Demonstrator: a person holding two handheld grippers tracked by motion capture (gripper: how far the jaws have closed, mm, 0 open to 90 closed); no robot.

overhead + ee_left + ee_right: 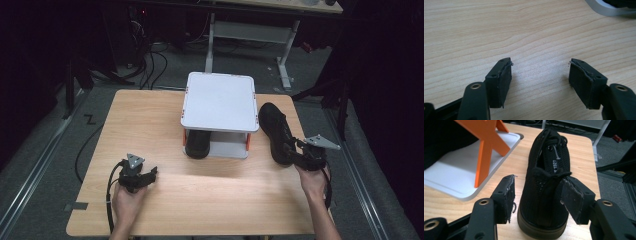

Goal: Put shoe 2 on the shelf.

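1. The black shoe (546, 182) lies on the wooden table (150, 130), just to the right of the white shelf rack (220, 100). Its heel points toward the person and its toe points away.
2. I think the shoe is light. The top looks like soft cloth mesh that will squash a bit when squeezed. The sole looks like thick rubber, so it should not slip much.
3. The heel looks like the best place to grab. It is the firmest part and it is closest to the claw. The laces and the open top are floppy and would be poor spots.
4. The right gripper (537, 192) has its jaws apart, one on each side of the heel. The right jaw seems to touch the shoe's side. The left jaw has a small gap beside it. It has not pinched the shoe yet.
5. The right hand (314, 182) reaches forward from the table's near right edge, with the claw held low and pointing along the shoe.
6. Another shoe (198, 143) sits under the rack, on its bottom level.
7. The left gripper (540, 75) has its jaws wide apart with nothing between them. The left hand (127, 197) holds it low over bare table, well apart from the rack.
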